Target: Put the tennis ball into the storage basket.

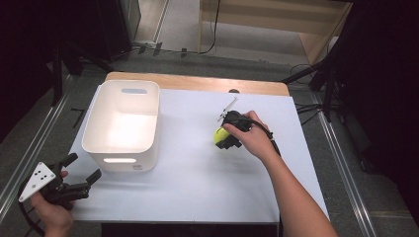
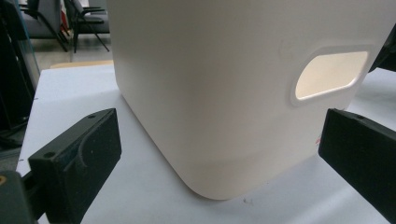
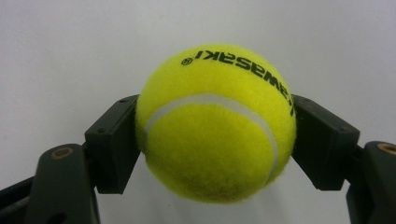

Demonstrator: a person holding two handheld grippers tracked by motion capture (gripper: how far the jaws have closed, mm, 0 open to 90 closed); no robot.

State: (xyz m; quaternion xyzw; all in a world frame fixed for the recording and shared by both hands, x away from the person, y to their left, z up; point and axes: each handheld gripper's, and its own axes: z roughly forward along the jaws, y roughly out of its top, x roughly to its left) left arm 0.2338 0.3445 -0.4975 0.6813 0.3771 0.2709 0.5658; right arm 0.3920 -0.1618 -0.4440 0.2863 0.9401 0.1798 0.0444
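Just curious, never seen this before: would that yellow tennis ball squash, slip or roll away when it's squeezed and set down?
The tennis ball keeps its round shape between the right tool's pads, so it probably gives only slightly. Its fuzzy felt likely grips rather than slips. Being round, it would probably roll on the flat white table once released.

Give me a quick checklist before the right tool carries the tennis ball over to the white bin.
1. Ball gripped: right tool is shut on the tennis ball, pads on both sides: ok.
2. Ball lifted off the table: cannot tell.
3. White bin upright, open top: ok.
4. Path between ball and bin free of things: ok.
5. Left tool open, beside the bin's near corner, outside the path: ok.
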